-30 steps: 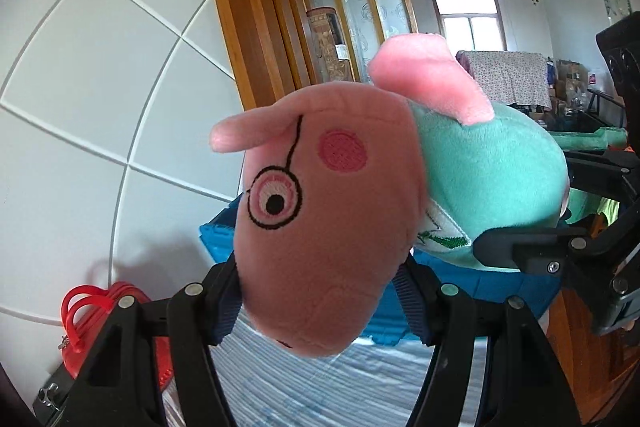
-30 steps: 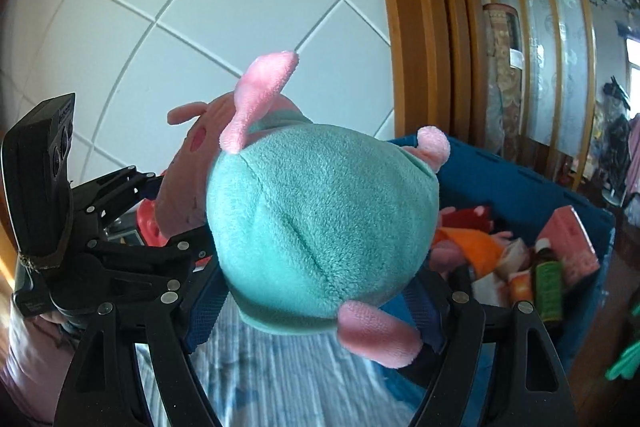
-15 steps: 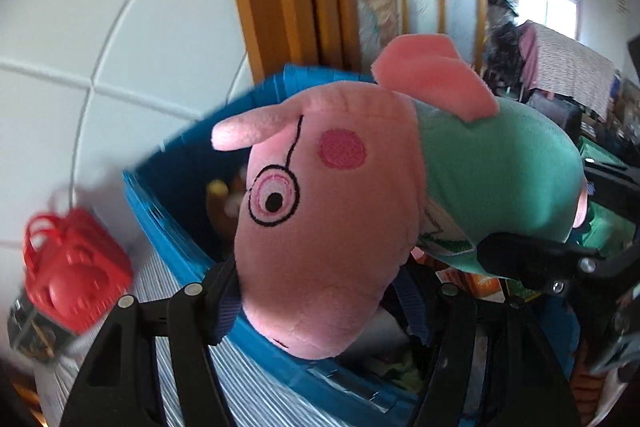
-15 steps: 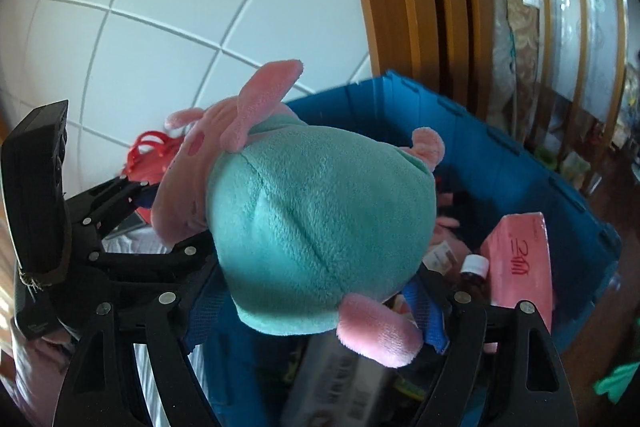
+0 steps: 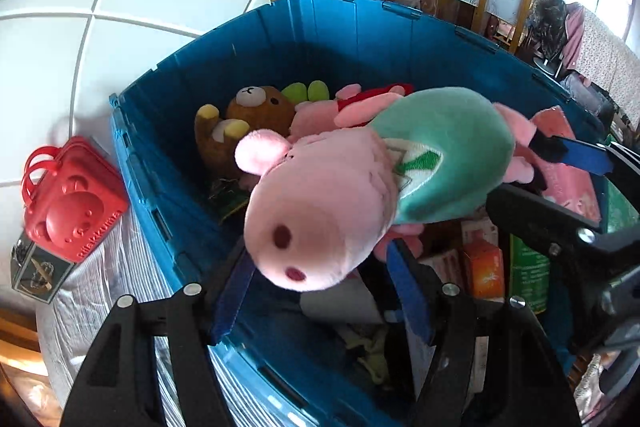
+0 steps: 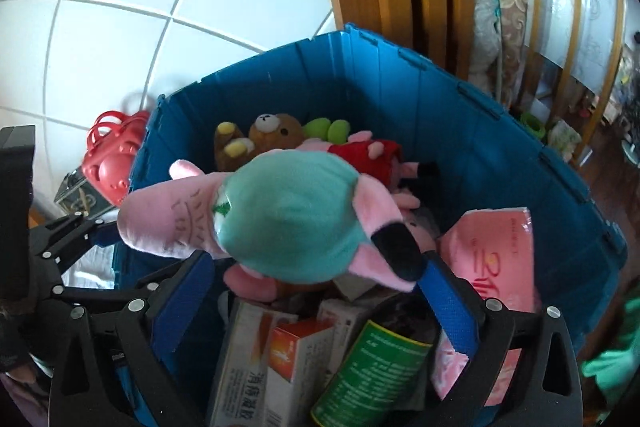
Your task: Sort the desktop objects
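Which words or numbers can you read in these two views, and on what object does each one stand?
"Rilakkuma": raised letters on the red bear case, beside the blue crate.
"消毒凝胶", last characters uncertain: white box.
Large "2": pink pack; its small print is unreadable.
Green can and orange box: print too small.

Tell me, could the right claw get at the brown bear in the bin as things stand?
Probably not directly. The pig hangs between the right claw and the bear at the far end of the bin. The claw's jaws are opening around the pig, so once it drops the way may clear.
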`<action>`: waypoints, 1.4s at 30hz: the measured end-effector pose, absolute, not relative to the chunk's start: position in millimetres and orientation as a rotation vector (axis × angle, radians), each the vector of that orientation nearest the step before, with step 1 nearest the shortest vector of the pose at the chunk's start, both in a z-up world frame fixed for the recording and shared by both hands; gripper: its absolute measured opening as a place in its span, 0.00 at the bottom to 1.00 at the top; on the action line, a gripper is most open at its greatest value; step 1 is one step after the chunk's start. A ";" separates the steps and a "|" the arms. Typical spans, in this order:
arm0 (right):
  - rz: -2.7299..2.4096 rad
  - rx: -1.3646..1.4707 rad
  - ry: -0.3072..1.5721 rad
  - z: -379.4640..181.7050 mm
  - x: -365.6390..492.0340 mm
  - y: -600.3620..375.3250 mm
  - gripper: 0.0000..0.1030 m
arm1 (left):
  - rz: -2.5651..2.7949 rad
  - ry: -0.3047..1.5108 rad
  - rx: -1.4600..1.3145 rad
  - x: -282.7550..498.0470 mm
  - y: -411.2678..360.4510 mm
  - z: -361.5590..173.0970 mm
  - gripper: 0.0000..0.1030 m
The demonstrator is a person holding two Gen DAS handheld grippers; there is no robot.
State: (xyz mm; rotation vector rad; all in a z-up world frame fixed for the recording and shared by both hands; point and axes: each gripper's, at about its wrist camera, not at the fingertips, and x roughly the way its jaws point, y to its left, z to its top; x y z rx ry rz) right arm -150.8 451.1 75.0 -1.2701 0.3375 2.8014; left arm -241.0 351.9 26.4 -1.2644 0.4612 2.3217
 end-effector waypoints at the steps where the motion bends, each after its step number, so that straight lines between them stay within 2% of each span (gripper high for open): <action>1: 2.803 -1.279 0.333 74.0 -151.2 450.8 1.00 | 2.331 0.463 -1.264 -239.3 350.8 26.6 0.65; 7: 2.803 -1.257 0.257 75.3 -135.6 445.9 1.00 | 2.407 0.459 -1.195 -209.4 338.3 37.6 0.65; 10: 2.825 -1.197 0.169 83.9 -114.4 435.5 1.00 | 2.462 0.394 -1.107 -186.4 324.2 48.6 0.67; 13: 2.847 -1.125 0.112 92.0 -93.4 426.7 1.00 | 2.532 0.340 -1.009 -161.9 310.7 59.1 0.80; 19: 2.844 -0.950 0.073 106.0 -52.7 416.7 1.00 | 2.645 0.246 -0.838 -123.1 289.9 72.3 0.98; 26: 2.803 -0.740 0.046 120.8 -12.4 415.2 1.00 | 2.749 0.206 -0.751 -93.8 280.7 73.7 0.99; 32: 2.815 -0.674 0.039 111.5 3.1 408.6 1.00 | 2.768 0.177 -0.745 -85.0 276.7 68.9 0.99; 42: 2.790 -0.722 0.130 92.5 5.9 412.9 1.00 | 2.777 0.174 -0.753 -77.5 271.7 64.3 0.99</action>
